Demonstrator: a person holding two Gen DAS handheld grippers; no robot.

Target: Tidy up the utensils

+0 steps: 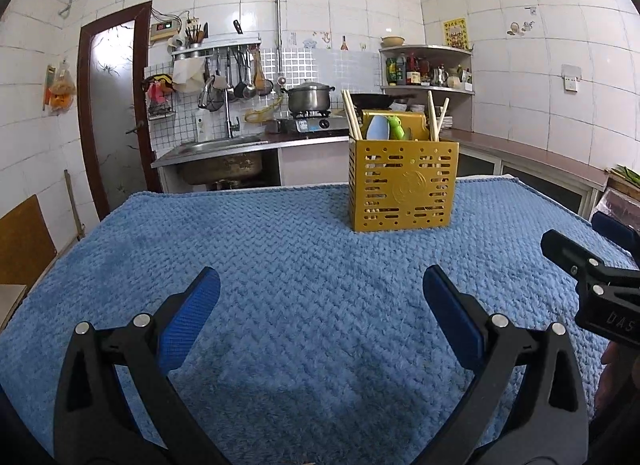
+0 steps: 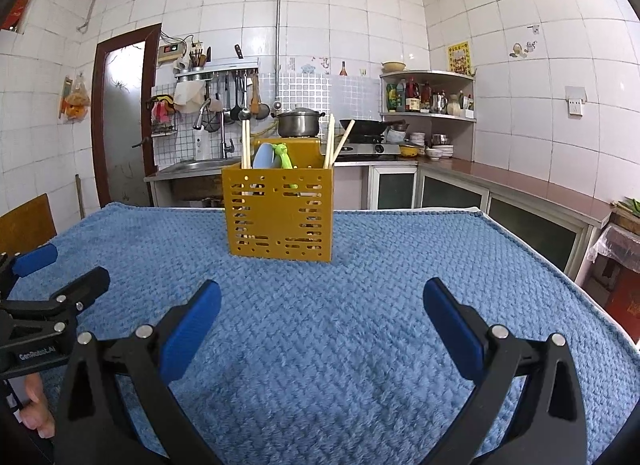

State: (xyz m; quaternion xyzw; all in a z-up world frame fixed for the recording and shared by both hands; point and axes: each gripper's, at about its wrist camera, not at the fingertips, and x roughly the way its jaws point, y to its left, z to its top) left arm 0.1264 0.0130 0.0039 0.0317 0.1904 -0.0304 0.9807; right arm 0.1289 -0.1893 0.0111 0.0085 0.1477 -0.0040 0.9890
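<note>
A yellow perforated utensil holder [image 1: 402, 185] [image 2: 279, 217] stands upright near the far edge of the blue towel. Pale chopsticks [image 1: 351, 115] [image 2: 245, 145] stick up at its left and right ends, with a light-blue spoon [image 1: 378, 127] [image 2: 264, 155] and a green utensil [image 1: 397, 127] [image 2: 283, 155] between them. My left gripper [image 1: 320, 289] hovers open above the towel, well short of the holder and to its left, with nothing between its blue pads [image 1: 188, 325]. My right gripper [image 2: 322, 299] is open too, empty, facing the holder from the front right.
The blue textured towel [image 1: 280, 265] [image 2: 360, 273] covers the whole table. The other gripper shows at each frame's side edge, with a person's hand [image 2: 36, 409] on one. Behind lie a sink [image 1: 216, 145], a stove with a pot [image 1: 310, 97], and a wall counter [image 2: 520, 189] to the right.
</note>
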